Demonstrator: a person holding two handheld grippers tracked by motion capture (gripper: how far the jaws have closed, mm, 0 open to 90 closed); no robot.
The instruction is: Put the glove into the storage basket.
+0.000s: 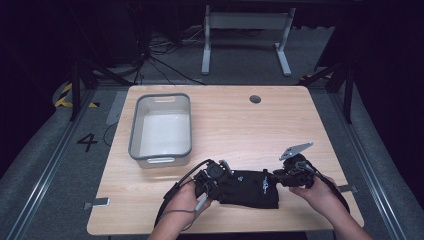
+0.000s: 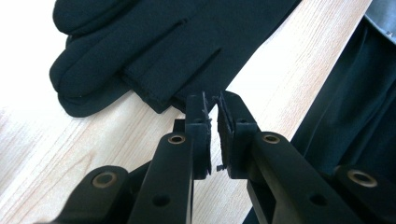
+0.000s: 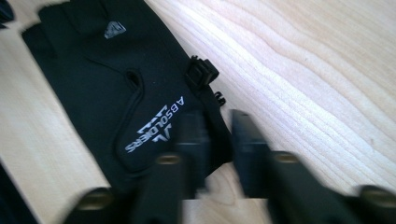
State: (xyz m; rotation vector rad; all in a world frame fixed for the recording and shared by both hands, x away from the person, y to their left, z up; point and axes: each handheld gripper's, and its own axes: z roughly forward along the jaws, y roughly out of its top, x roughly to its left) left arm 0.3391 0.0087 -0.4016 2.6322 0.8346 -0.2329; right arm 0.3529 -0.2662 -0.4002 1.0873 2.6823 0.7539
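Count on the counter point(image 1: 235, 125): two black gloves point(image 1: 250, 188) stacked, one grey bin point(image 1: 161, 129), two grippers — left point(image 1: 214, 175), right point(image 1: 286, 176). Two hands.

In the right gripper view, the right gripper point(image 3: 217, 140) is motion-blurred; contact between its jaws and the black glove point(image 3: 116, 84) cannot be determined. The glove's cuff is hidden behind those jaws. In the left gripper view, the glove is cut off by the top edge. In the high view, the glove's white print is illegible.
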